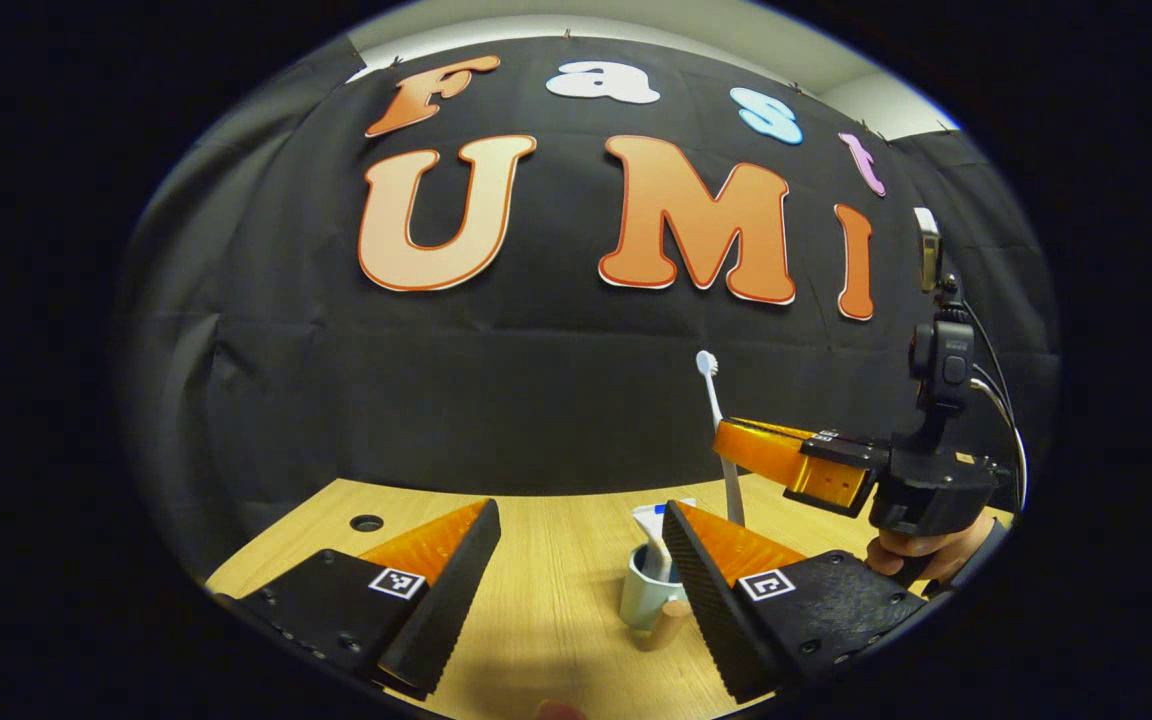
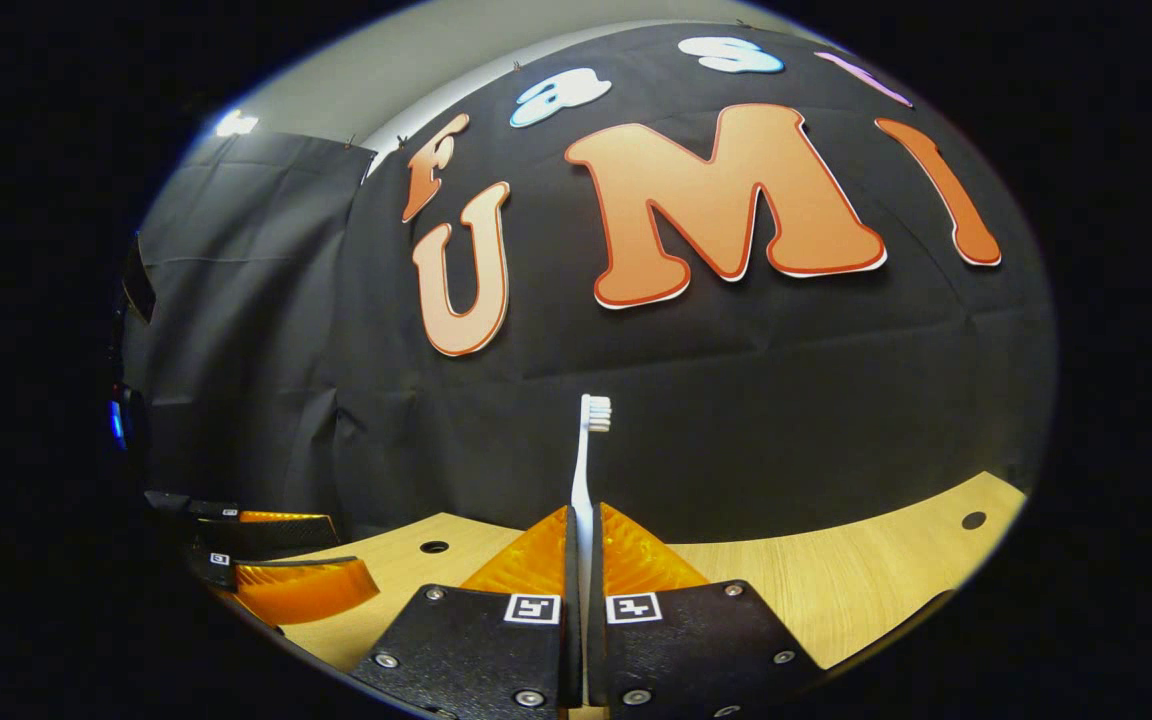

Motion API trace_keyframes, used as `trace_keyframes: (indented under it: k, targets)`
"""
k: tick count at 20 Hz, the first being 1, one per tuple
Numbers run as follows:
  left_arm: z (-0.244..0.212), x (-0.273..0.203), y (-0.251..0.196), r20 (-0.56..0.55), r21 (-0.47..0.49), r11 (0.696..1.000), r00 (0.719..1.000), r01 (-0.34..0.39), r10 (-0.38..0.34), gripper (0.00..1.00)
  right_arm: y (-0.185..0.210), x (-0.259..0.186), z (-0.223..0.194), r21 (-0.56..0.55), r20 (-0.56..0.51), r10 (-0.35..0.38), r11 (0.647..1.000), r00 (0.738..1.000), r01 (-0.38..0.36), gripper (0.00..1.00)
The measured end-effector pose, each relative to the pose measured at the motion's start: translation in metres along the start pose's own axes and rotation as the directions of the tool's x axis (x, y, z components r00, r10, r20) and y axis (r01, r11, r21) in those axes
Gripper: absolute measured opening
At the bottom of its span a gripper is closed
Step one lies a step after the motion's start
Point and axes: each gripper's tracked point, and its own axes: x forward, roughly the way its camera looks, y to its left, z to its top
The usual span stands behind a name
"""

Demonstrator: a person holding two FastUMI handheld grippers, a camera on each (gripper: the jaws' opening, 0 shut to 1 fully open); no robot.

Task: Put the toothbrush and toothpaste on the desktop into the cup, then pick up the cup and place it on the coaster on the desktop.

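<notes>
In the left gripper view a pale cup point(image 1: 642, 592) stands on the wooden desktop point(image 1: 556, 600), partly behind my left gripper's right finger. A white toothpaste tube point(image 1: 654, 528) leans inside it. My left gripper point(image 1: 581, 510) is open, and the cup sits just ahead of its fingers. Farther right, a hand point(image 1: 926, 552) holds my right gripper point(image 1: 751, 450), shut on a white toothbrush point(image 1: 713, 400) that stands upright above and just behind the cup. In the right gripper view the toothbrush point(image 2: 584, 470) rises bristles-up from between the shut fingers of my right gripper point(image 2: 584, 515).
A small tan wooden piece point(image 1: 671, 620) shows at the cup's base. The desktop has round cable holes point(image 1: 366, 522) point(image 2: 433, 547) point(image 2: 973, 520). The black cloth wall runs along its far edge. My left gripper's fingers point(image 2: 296, 585) show low at the left of the right gripper view.
</notes>
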Motion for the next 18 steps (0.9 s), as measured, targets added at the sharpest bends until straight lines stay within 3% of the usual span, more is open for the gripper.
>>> trace_keyframes:
  k: [9, 18]
  targets:
    - [-0.018, 0.005, 0.017, -0.025, -0.009, 0.999, 0.999, -0.045, 0.045, 0.98, -0.002, 0.024, -0.028, 0.025, -0.01, 0.017, 1.0, 1.0, -0.017, 0.04]
    - [-0.032, 0.005, 0.017, -0.068, -0.025, 0.998, 0.996, -0.06, 0.059, 0.98, -0.01, 0.019, -0.04, 0.076, -0.059, 0.015, 0.997, 0.998, -0.011, 0.07]
